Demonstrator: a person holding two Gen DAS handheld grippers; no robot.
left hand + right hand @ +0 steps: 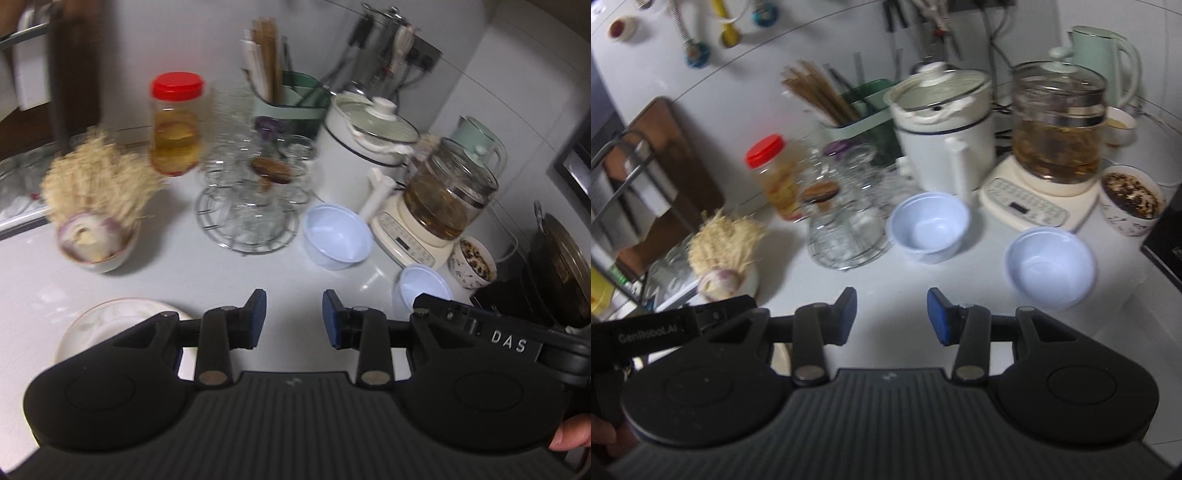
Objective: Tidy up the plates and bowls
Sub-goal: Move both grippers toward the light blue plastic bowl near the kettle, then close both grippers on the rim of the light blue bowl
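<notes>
On the white worktop [960, 288], two pale blue bowls stand apart: the far bowl [929, 225] beside the glass rack [846, 229], the near bowl [1051, 266] before the kettle base. A plate [110, 321] lies half hidden under the left hand-held gripper [294, 317]. Both it and the right hand-held gripper [892, 314] are spread, holding nothing. Best approach one bowl's rim squarely. Blur smears the clutter behind.

left gripper [294, 318]: black, blue pads, ribbed body | right gripper [892, 316]: same, "DAS" label
</notes>
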